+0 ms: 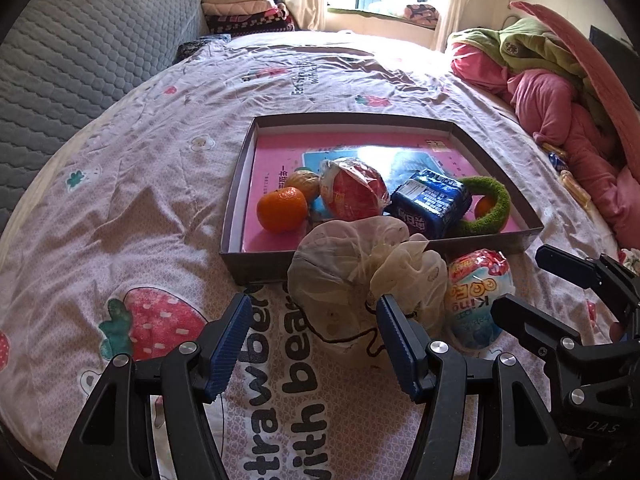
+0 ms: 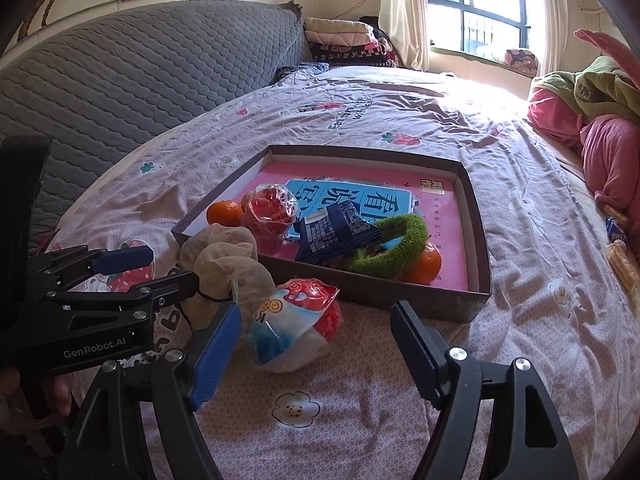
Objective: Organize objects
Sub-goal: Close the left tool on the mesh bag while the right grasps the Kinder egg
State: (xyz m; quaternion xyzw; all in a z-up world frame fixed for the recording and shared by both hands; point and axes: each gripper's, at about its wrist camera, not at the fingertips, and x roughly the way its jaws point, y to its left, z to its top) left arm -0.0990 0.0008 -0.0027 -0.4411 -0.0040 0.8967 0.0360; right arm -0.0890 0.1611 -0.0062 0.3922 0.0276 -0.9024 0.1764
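The bed (image 1: 168, 128), covered with a strawberry-print sheet, bears one shallow cardboard box (image 1: 384, 121) at its middle, with one pink book (image 1: 280, 152) lying flat as the box floor. Two items lie on the sheet outside the box, just beside its near wall: one pale drawstring pouch (image 1: 348, 268), which leans against that wall, and one toy egg in printed wrap (image 1: 478, 296), touching the pouch on its right. Inside the box, counted: two oranges (image 1: 282, 210), one at each end of the cluster; one red ball in clear wrap (image 1: 354, 190); one blue packet (image 1: 430, 202); one green fuzzy ring (image 1: 494, 204); and one brownish round item behind the near orange, too hidden to identify. Step in hand, as judged: approach to the two outside items, so the collection is most of the way done. The left gripper (image 1: 312, 344) hangs over the pouch with jaws wide apart and nothing held; the pouch cord lies between the pads without pad contact. The right gripper (image 2: 316, 344) stands before the toy egg (image 2: 296, 324), jaws equally wide and empty, the egg just ahead of the left pad. Next move calls for each gripper to straddle its item, close on the bulk rather than the loose cord or wrap, lift over the wall, and release inside.
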